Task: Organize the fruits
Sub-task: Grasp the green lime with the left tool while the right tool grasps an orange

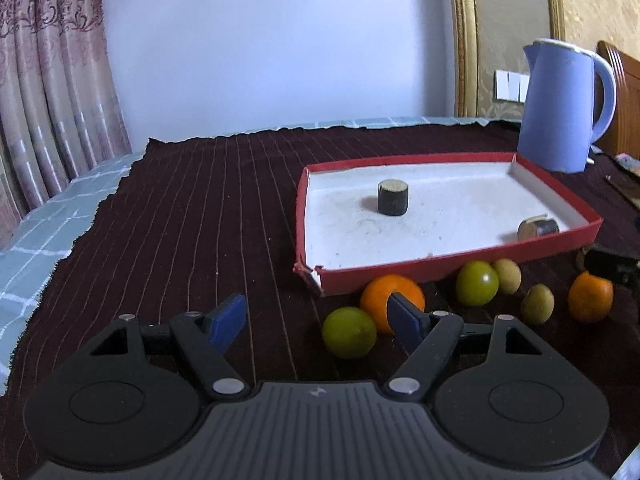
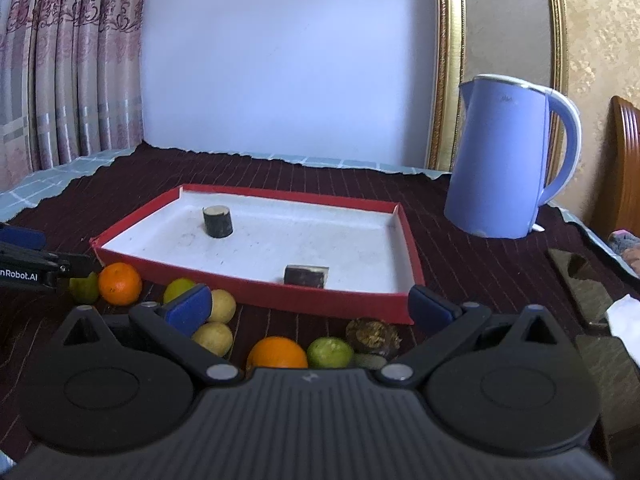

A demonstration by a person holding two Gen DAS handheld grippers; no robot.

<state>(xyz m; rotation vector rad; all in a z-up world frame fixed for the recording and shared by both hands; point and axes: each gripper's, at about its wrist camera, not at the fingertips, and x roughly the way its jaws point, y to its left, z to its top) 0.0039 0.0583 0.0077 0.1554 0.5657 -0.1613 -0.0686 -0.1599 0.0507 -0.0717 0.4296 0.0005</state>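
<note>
No fruit has been put in the red tray [image 2: 280, 300] yet; the first pick is judged to be in hand. The left gripper [image 1: 316, 320] is held low over the desk [image 1: 180, 220] with its jaws wide and empty, a lime [image 1: 349, 332] and an orange [image 1: 390, 300] lying just ahead of its right finger. The right gripper [image 2: 312, 308] is also seen with jaws wide, nothing between them, above the fruit at the tray's near wall.

The next move is judged to call for one fruit to be centred between open jaws, gripped gently, since round fruit may roll, and lifted over the tray wall.

Counted in the right view: two oranges, three green limes, two pale yellow fruits and one brown, rough fruit [image 2: 372, 336], all on the desk beside the tray. Inside the tray two dark cylinders are seen, one upright [image 2: 218, 222], one on its side [image 2: 306, 276]. One blue kettle [image 2: 508, 160] stands behind.
</note>
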